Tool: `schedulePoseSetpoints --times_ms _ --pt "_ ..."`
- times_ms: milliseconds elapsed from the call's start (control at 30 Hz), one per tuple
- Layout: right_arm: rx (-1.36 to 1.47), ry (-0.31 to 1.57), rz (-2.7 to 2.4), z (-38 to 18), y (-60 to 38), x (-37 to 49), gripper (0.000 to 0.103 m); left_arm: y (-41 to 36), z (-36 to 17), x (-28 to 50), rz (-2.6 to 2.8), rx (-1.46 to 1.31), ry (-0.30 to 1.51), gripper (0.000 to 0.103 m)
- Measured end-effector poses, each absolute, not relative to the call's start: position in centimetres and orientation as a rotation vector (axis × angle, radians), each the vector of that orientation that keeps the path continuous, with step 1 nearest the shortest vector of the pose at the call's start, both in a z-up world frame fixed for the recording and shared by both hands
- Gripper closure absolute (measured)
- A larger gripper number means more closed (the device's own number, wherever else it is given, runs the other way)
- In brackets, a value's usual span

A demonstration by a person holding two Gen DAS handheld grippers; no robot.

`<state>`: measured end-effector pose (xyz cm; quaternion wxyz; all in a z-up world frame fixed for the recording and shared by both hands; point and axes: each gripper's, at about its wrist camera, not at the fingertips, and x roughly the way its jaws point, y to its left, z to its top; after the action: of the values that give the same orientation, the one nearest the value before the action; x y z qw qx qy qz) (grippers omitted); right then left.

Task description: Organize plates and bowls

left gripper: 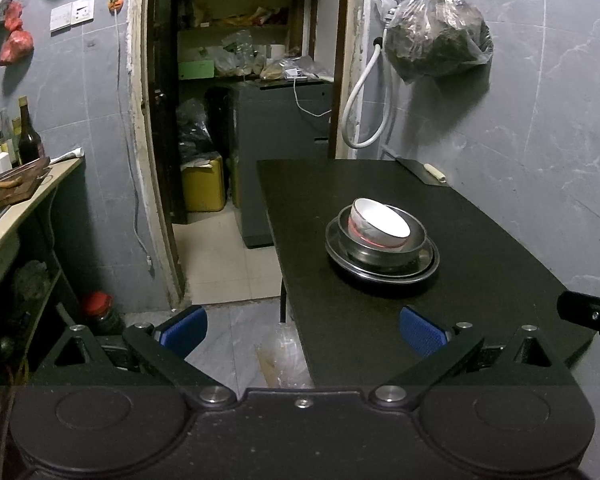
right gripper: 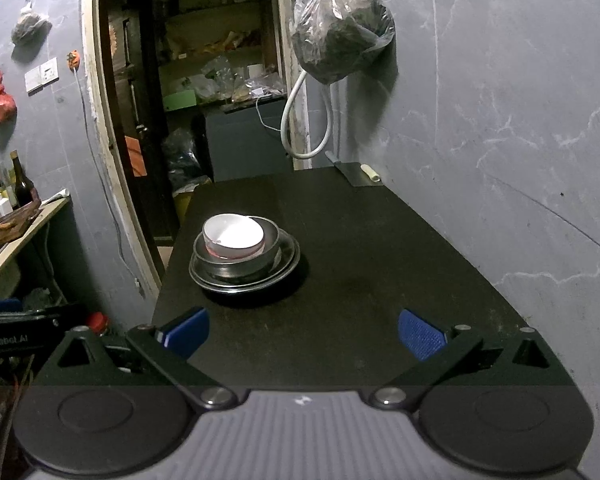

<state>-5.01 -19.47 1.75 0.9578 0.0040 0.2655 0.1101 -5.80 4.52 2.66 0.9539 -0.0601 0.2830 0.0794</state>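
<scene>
A white bowl (left gripper: 380, 222) with a red band sits tilted inside a steel bowl (left gripper: 416, 242), which rests on a steel plate (left gripper: 340, 258) on the black table (left gripper: 480, 240). The stack also shows in the right wrist view: white bowl (right gripper: 234, 234), steel bowl (right gripper: 274, 250), steel plate (right gripper: 292, 262), table (right gripper: 380, 248). My left gripper (left gripper: 302, 330) is open and empty, over the table's near left edge, short of the stack. My right gripper (right gripper: 302, 330) is open and empty above the table's near end, the stack ahead to its left.
A grey tiled wall (right gripper: 500, 140) runs along the table's right side with a hanging bag (right gripper: 342, 36) and white hose (right gripper: 296, 120). A cleaver (right gripper: 358, 174) lies at the table's far end. A counter with bottles (left gripper: 24, 136) stands left. An open doorway (left gripper: 240, 120) lies beyond.
</scene>
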Motion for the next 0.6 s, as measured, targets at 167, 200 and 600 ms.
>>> schedulePoseSetpoints --times_ms 167,200,600 --pt "0.008 0.543 0.224 1.60 -19.39 -4.80 0.000 4.51 2.61 -5.61 0.161 -0.121 0.578 0.001" --pt "0.008 0.546 0.224 1.56 -19.36 -4.73 0.000 4.54 2.56 -5.54 0.161 -0.122 0.581 0.001" --pt "0.000 0.565 0.224 1.21 -19.11 -4.09 0.000 4.87 2.30 -4.78 0.157 -0.121 0.596 0.001"
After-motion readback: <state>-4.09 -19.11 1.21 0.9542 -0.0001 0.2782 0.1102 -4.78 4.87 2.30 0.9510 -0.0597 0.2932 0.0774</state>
